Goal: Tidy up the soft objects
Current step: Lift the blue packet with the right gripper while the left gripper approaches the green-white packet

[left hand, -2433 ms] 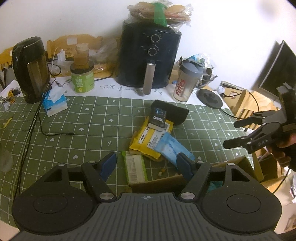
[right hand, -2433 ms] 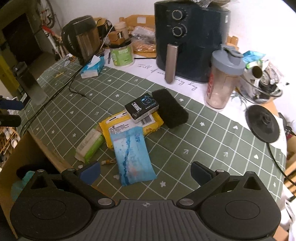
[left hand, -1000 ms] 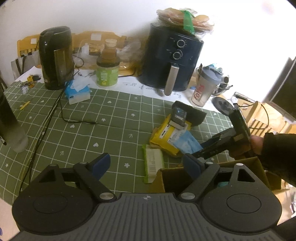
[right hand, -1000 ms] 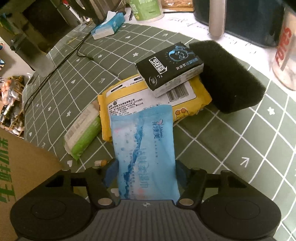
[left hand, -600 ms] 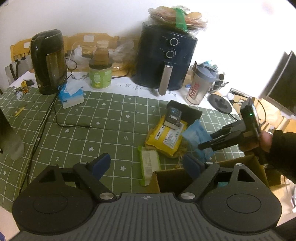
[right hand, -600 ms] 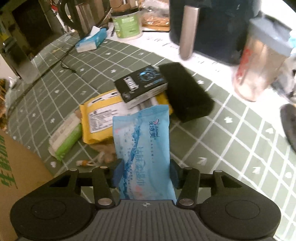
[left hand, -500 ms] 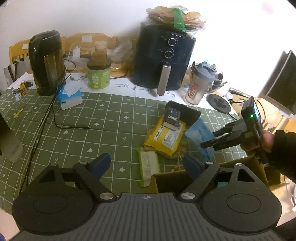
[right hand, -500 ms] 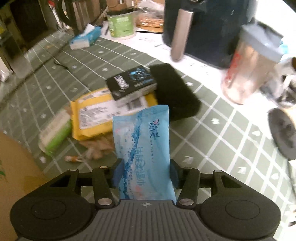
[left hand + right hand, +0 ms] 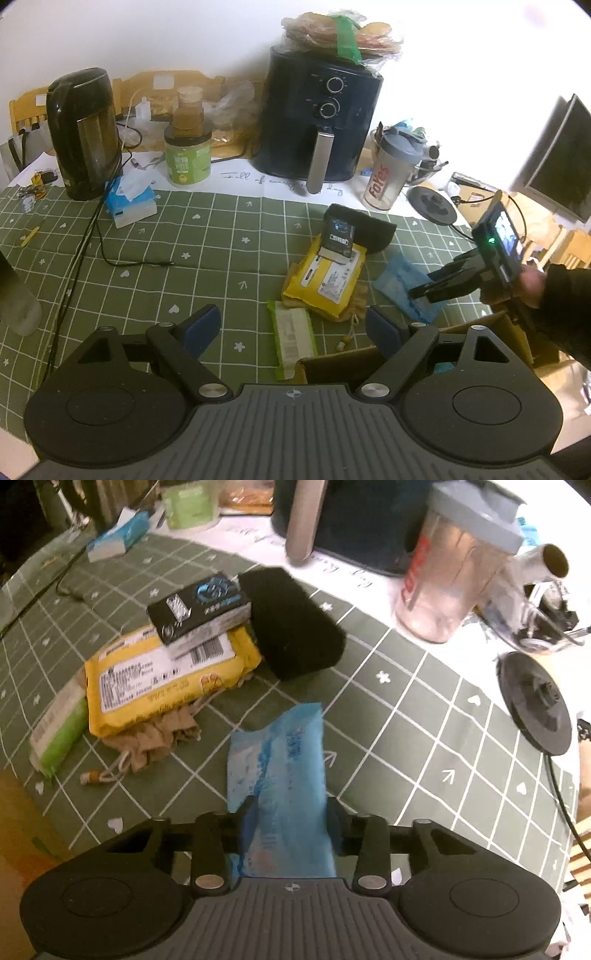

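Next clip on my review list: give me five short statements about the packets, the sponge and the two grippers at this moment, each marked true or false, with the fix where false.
1. The right gripper is shut on the blue packet. True; its fingers have just been closing, with the packet between them.
2. The left gripper holds the green packet. False: it is open and holds nothing; the green packet lies on the tablecloth.
3. The black box rests on the yellow packet. True.
4. The black sponge lies inside the cardboard box. False: it lies on the tablecloth beside the yellow packet.
5. The blue packet lies flat on the yellow packet. False: it is lifted clear of it.
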